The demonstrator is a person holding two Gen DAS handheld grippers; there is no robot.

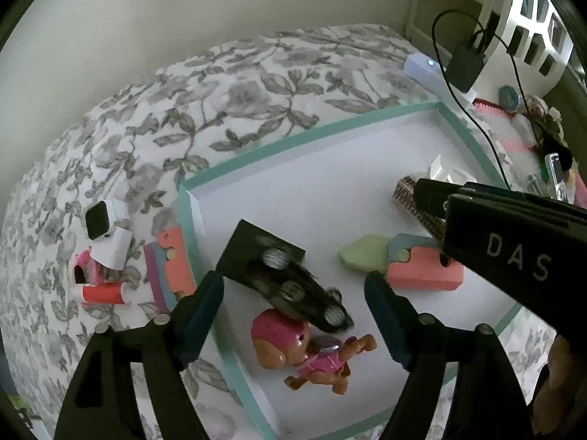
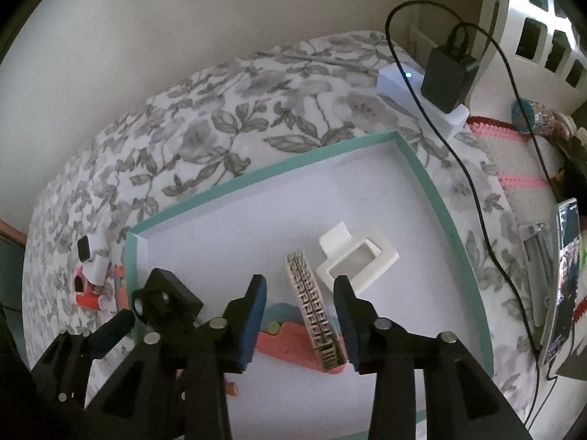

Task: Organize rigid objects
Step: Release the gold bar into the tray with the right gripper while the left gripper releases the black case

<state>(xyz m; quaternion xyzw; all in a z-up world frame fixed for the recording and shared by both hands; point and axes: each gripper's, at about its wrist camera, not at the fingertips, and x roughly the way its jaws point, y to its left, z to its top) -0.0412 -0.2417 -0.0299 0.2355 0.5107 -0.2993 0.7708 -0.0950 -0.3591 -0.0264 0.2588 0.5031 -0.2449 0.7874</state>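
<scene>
Crowding tray, toy car, pup figure, patterned block

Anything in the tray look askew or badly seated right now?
Yes. The black toy car lies wheels-up, its front resting on the pink toy puppy. The patterned block lies with one end on the pink foam piece, between the right gripper's open jaws.

Toy dog, car, patterned block in tray; watch outside, left.
</scene>
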